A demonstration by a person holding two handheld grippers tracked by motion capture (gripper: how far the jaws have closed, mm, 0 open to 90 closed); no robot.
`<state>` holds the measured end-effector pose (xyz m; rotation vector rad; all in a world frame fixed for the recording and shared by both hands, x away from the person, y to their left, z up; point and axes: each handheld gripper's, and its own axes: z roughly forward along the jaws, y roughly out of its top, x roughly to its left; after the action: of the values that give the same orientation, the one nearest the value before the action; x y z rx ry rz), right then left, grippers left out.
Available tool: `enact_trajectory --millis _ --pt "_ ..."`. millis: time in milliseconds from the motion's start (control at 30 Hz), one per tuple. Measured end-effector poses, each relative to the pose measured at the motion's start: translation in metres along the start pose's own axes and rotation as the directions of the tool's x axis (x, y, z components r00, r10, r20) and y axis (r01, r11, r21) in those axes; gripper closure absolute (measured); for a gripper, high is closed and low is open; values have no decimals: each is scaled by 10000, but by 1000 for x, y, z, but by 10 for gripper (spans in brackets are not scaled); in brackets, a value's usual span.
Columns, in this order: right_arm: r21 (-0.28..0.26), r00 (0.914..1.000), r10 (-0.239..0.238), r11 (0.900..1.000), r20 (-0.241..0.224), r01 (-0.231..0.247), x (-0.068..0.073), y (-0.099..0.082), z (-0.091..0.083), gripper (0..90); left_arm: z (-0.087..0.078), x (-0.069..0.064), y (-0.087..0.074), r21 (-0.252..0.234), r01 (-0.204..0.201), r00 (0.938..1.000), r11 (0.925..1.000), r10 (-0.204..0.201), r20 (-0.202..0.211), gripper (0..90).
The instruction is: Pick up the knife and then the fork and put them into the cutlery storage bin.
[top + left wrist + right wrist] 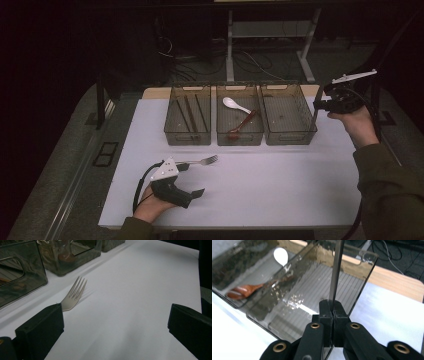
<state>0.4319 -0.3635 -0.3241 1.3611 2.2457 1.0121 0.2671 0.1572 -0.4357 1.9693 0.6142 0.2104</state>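
R claw [331, 308] is clamped fully shut on a thin flat metal piece [336, 272], prob a knife, tho I can't tell which end I've got. It runs straight on from the jaws, pinched dead centre so it won't swing or twist. In the high view it hangs down from my raised hand at the outer edge of the right bin [288, 137]. I'm holding it over that bin bc it looks bare inside, so I judge it's the slot for this kind of piece. Dropping it in lengthwise should keep it from catching the rim.

The middle bin [240, 137] holds a white spoon [232, 103] and a red-brown spoon [242, 125]. The left bin [187, 139] has dark sticks [190, 112], prob chopsticks, lying along its length. So it's one kind per bin, all three in a row at the far side of the bench [280, 180].

L claw [115, 310] rests low on the bench near my edge, jaws wide apart w/ nothing between them. The fork [75, 293] lies flat just beside its one jaw, tines pointing toward the bins, handle end hidden behind that jaw. I take it the L is parked there so it's ready to pick up the fork
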Motion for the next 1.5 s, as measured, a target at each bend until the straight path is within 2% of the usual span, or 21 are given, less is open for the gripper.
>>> enact_trajectory --millis 100,367,733,933,1500 --pt "273 10000 -63 9996 -31 64 0 -1 7 881 0 0 0 22 -23 10000 10000 23 -8 0" --pt "19 9998 176 9998 -69 -176 0 3 17 881 1 0 0 37 -45 10000 10000 45 4 0" --pt "-235 10000 17 9997 -23 -17 4 11 41 881 1 0 1 112 -79 10000 9999 78 62 0" --pt "231 9999 -148 9996 64 147 8 20 53 881 1 0 1 101 -57 10000 9999 56 77 0" --pt "603 10000 91 9981 29 -92 10 20 95 875 5 -2 2 191 -138 9998 9997 136 118 0"
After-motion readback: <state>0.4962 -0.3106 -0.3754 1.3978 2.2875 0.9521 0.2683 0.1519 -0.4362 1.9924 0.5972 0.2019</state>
